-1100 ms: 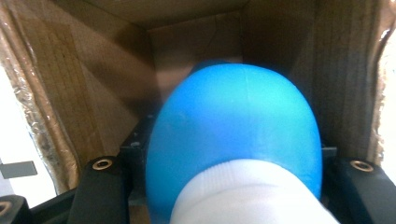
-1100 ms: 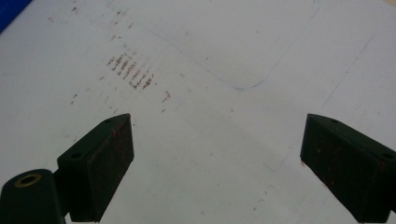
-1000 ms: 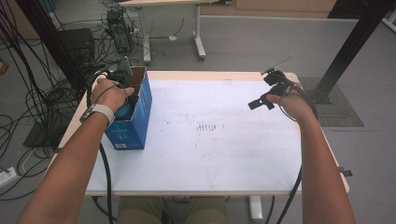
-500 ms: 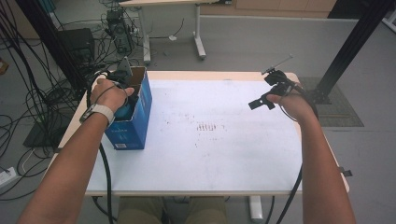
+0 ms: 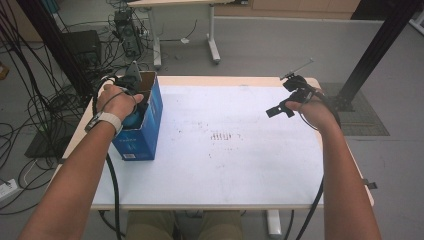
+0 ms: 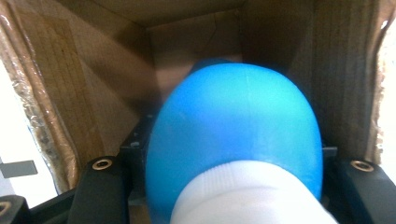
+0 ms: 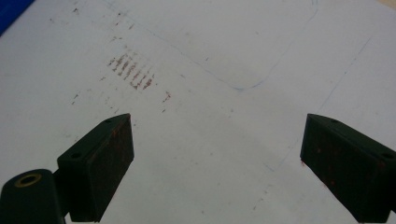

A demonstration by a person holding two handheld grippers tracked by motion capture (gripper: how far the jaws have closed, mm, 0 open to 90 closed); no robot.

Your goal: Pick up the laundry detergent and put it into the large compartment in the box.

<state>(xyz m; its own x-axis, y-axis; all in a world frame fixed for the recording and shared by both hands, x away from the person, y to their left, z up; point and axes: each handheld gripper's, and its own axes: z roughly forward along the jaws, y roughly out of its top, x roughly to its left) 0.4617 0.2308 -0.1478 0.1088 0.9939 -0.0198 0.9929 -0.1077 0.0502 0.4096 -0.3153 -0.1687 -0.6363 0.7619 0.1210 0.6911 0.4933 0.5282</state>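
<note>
A blue box [image 5: 146, 131] with an open top and brown cardboard inner walls [image 6: 88, 70] stands at the table's left edge. My left gripper [image 5: 137, 106] reaches down into it. Its jaws are shut on a round blue bottle [image 6: 233, 135] with a white ribbed cap [image 6: 243, 196], and a bit of that blue bottle [image 5: 133, 120] peeks out below the hand. My right gripper [image 5: 286, 97] hovers over the far right of the table. In the right gripper view it [image 7: 217, 163] stands open with nothing between the pads, only the white table sheet [image 7: 224, 60] below.
The white sheet [image 5: 240, 170] covers the table and bears a patch of reddish-brown marks [image 5: 223, 136] near the middle. Cables and equipment [image 5: 45, 90] crowd the floor to the left. A black post [image 5: 370, 55] rises at the far right. Another table's legs [image 5: 212, 40] stand behind.
</note>
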